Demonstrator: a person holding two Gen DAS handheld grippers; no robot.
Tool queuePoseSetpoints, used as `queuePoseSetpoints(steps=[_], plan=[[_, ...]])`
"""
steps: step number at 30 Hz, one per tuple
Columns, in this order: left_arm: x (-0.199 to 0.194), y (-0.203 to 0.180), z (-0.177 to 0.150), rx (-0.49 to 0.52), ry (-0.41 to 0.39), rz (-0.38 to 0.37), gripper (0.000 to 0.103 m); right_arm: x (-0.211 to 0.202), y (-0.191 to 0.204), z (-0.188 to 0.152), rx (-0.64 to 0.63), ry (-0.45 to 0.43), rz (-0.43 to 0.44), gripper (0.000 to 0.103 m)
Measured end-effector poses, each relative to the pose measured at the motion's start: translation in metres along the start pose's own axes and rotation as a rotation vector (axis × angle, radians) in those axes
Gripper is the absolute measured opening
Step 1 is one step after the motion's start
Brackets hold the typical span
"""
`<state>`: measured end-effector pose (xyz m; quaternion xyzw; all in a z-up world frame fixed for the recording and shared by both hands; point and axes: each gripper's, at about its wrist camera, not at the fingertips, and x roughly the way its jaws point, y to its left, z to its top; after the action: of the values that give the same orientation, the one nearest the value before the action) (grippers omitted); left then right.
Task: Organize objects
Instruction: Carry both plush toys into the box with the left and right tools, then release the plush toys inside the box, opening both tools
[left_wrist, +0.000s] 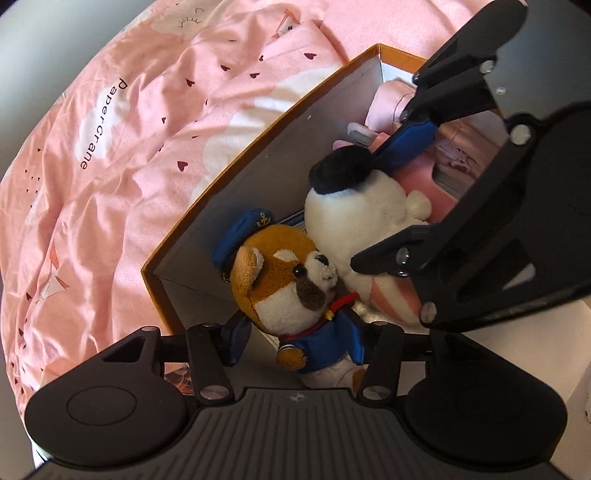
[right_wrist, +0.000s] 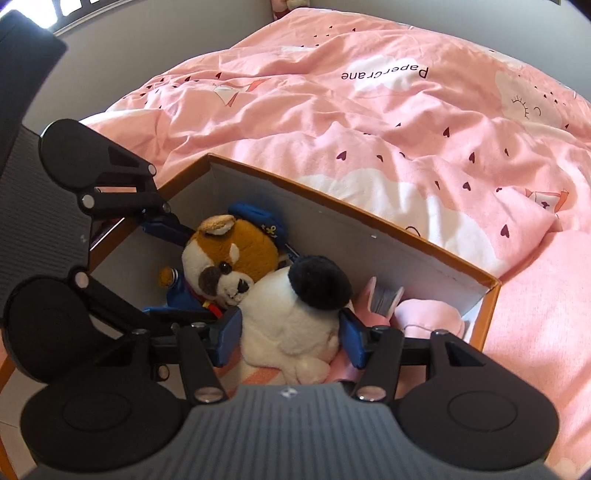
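Dog plush: a brown-and-white dog plush (left_wrist: 284, 284) in a blue sailor cap and blue jacket with a red collar lies inside the box, at the end near the left hand-held gripper, its muzzle touching the white plush.
White plush: a white plush (right_wrist: 291, 321) with a large black patch on top and a pink-and-white striped part below lies in the middle of the box, pressed against the dog plush.
Left hand-held gripper: the left hand-held gripper (left_wrist: 299, 338) points steeply down into the box; its blue pads stand on either side of the dog plush's jacket at mid width, close to or touching the fabric. Whether they press on it cannot be told.
Right hand-held gripper: the right hand-held gripper (right_wrist: 290, 336) straddles the white plush's body, one blue pad at each flank, at mid width. Whether the pads squeeze the plush cannot be told.
Pink items: a pink soft item (right_wrist: 432, 314) and a small spool-like object (right_wrist: 384, 295) lie at the far end of the box, beyond the white plush.
Box: an open cardboard box (right_wrist: 369, 236), orange outside and white inside, holds both plush toys and the pink items.
Bed: the box rests on a bed with a rumpled pink duvet (right_wrist: 406, 122) printed with small dark hearts, white clouds and the word "PaperCrane".
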<state>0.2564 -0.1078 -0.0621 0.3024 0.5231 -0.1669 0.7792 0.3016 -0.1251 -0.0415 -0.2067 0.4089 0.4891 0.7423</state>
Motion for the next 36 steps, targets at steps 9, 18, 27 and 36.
queuePoseSetpoints(steps=[9,18,27,36], plan=[[-0.019,0.016,-0.012,0.055,-0.102,-0.084,0.078,-0.009,0.009,-0.005,-0.093,-0.028,-0.036,0.066],[-0.036,0.037,-0.014,0.010,-0.204,-0.104,0.048,-0.032,0.030,-0.010,-0.183,-0.037,-0.076,0.051],[-0.042,0.009,-0.033,0.145,-0.152,-0.163,0.039,-0.030,0.067,-0.040,-0.324,0.115,-0.098,0.051],[-0.017,-0.023,-0.040,0.235,-0.093,-0.095,0.057,0.000,0.057,-0.037,-0.162,0.204,-0.134,0.034]])
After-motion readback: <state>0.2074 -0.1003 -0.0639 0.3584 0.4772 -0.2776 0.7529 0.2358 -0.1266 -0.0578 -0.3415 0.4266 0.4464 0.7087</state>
